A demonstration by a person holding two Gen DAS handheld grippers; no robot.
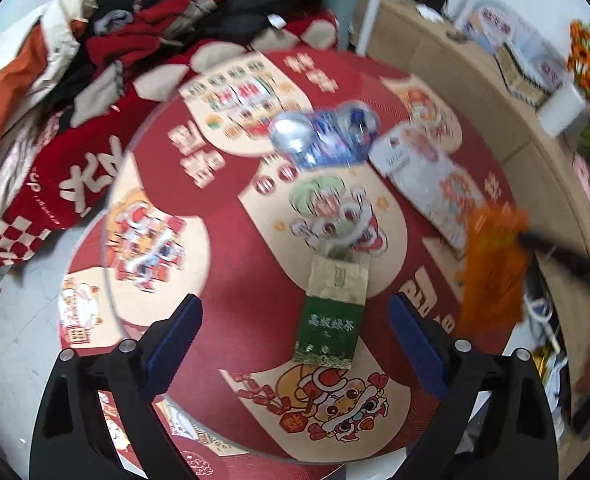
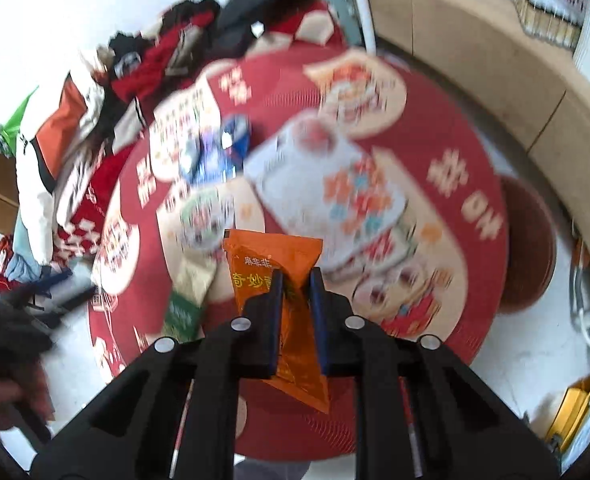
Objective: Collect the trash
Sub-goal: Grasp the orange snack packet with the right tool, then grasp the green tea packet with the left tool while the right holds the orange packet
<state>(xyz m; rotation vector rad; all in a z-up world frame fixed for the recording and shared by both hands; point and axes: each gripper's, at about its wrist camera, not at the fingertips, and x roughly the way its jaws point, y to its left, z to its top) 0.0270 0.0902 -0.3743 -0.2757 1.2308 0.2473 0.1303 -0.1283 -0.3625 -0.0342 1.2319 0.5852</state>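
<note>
Round bench (image 1: pixel 231 280), glossy red cover printed with cartoon lion-dance figures and cream patches. Lower centre of left view: flat green-and-gold foil tea packet (image 1: pixel 331 312), rectangular, torn open at its top end, lying on the cover between the tips of left gripper (image 1: pixel 295 332), jaws wide apart, pads clear of it. Upper centre: crumpled blue-silver wrapper (image 1: pixel 323 136), beside a white printed pouch (image 1: pixel 427 176), both blurred. Centre of right view: right gripper (image 2: pixel 297 280) nearly closed, pinching a crinkly orange plastic packet (image 2: pixel 275 256) with yellow print, above the bench. Upper left: heaped clothes (image 1: pixel 107 52).
</note>
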